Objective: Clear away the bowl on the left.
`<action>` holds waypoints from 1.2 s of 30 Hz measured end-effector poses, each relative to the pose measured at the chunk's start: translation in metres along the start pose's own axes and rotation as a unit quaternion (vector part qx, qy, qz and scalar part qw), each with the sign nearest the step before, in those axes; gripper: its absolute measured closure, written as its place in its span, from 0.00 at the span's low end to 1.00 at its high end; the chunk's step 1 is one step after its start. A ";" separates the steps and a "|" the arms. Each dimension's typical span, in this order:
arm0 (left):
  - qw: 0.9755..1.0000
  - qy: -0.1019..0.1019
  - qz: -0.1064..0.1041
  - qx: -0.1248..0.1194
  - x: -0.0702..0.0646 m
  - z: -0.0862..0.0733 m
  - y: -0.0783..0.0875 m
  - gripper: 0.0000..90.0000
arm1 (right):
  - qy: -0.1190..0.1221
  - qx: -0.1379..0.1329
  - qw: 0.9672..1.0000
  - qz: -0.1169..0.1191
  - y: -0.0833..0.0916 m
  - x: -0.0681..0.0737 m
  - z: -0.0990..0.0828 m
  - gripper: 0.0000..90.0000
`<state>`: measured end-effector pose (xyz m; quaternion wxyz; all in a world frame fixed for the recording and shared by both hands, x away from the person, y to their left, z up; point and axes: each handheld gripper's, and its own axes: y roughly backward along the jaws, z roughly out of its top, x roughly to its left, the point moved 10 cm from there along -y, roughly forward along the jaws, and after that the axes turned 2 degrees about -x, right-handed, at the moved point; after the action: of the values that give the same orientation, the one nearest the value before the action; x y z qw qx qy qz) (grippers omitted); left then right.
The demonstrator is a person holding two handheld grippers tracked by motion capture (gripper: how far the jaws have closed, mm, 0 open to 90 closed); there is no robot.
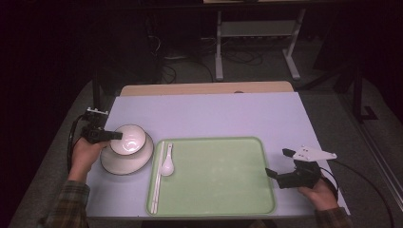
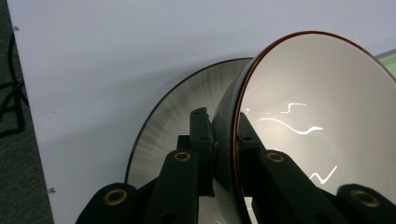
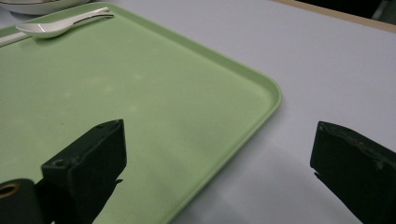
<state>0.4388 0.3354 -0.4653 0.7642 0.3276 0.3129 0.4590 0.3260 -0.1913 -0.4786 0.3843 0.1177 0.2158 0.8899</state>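
White glazed bowl (image 1: pixel 128 139) was clamped by its rim in the left gripper (image 1: pixel 115 136), tilted on a white round plate (image 1: pixel 126 161).
Bowl and plate sat near the lilac table's (image 1: pixel 209 114) left edge, just beside the green plastic tray (image 1: pixel 223 175) carrying a white ceramic spoon (image 1: pixel 167 161) and pale chopsticks (image 1: pixel 157 178); the right gripper (image 1: pixel 280 164) hovered with jaws spread wide over the tray's right edge, grasping nothing.

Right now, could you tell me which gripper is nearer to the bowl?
Left. The left gripper is clamped on the bowl rim, above the plate. The right gripper hangs open past the tray's far right edge.
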 end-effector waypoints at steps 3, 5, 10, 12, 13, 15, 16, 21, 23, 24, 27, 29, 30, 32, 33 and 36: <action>1.000 -0.008 -0.007 -0.010 -0.008 0.006 0.004 0.92 | 0.000 0.001 1.000 0.000 0.000 0.000 0.000 0.03; 1.000 -0.020 -0.013 -0.010 -0.017 0.010 0.006 0.91 | 0.001 0.001 1.000 0.000 0.000 0.000 0.000 0.03; 0.998 -0.041 -0.034 -0.016 -0.041 0.020 0.006 0.91 | 0.000 -0.001 1.000 0.000 0.000 0.000 0.000 0.03; 0.998 -0.051 -0.043 -0.018 -0.052 0.024 0.004 0.91 | 0.000 -0.001 1.000 0.000 0.000 0.000 0.000 0.03; 0.997 -0.057 -0.048 -0.018 -0.058 0.026 0.003 0.91 | 0.000 -0.001 1.000 0.000 0.000 0.000 0.000 0.03; 0.996 -0.069 -0.056 -0.018 -0.070 0.031 0.001 0.91 | 0.001 -0.002 1.000 0.000 0.000 0.000 0.001 0.03; 0.995 -0.074 -0.061 -0.019 -0.077 0.033 0.000 0.91 | 0.001 -0.002 1.000 0.001 0.000 0.001 0.001 0.03; 0.991 -0.097 -0.093 -0.019 -0.109 0.044 -0.006 0.91 | 0.001 -0.003 1.000 0.002 0.001 0.001 0.002 0.03; 0.989 -0.106 -0.103 -0.018 -0.121 0.047 -0.009 0.91 | 0.001 -0.004 1.000 0.002 0.001 0.002 0.002 0.03; 0.988 -0.108 -0.105 -0.018 -0.125 0.048 -0.011 0.91 | 0.002 -0.003 1.000 0.002 0.001 0.002 0.002 0.03; 0.986 -0.121 -0.116 -0.011 -0.143 0.052 -0.019 0.91 | 0.002 -0.004 1.000 0.003 0.001 0.002 0.002 0.03; 0.984 -0.129 -0.123 -0.007 -0.155 0.055 -0.025 0.91 | 0.002 -0.004 1.000 0.004 0.001 0.002 0.003 0.03; 0.984 -0.130 -0.125 -0.006 -0.159 0.056 -0.027 0.91 | 0.002 -0.005 1.000 0.004 0.001 0.002 0.003 0.03; 0.982 -0.139 -0.131 -0.002 -0.169 0.058 -0.033 0.91 | 0.002 -0.006 1.000 0.004 0.001 0.002 0.003 0.03; 0.981 -0.141 -0.133 -0.002 -0.174 0.059 -0.037 0.91 | 0.002 -0.005 1.000 0.004 0.001 0.002 0.003 0.03; 0.979 -0.148 -0.141 0.005 -0.189 0.061 -0.049 0.91 | 0.002 -0.005 1.000 0.004 0.001 0.002 0.003 0.03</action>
<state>0.4385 0.1335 -0.4340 0.8576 0.3483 0.2416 0.2914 0.3249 -0.1893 -0.4755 0.3810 0.1148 0.2112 0.8928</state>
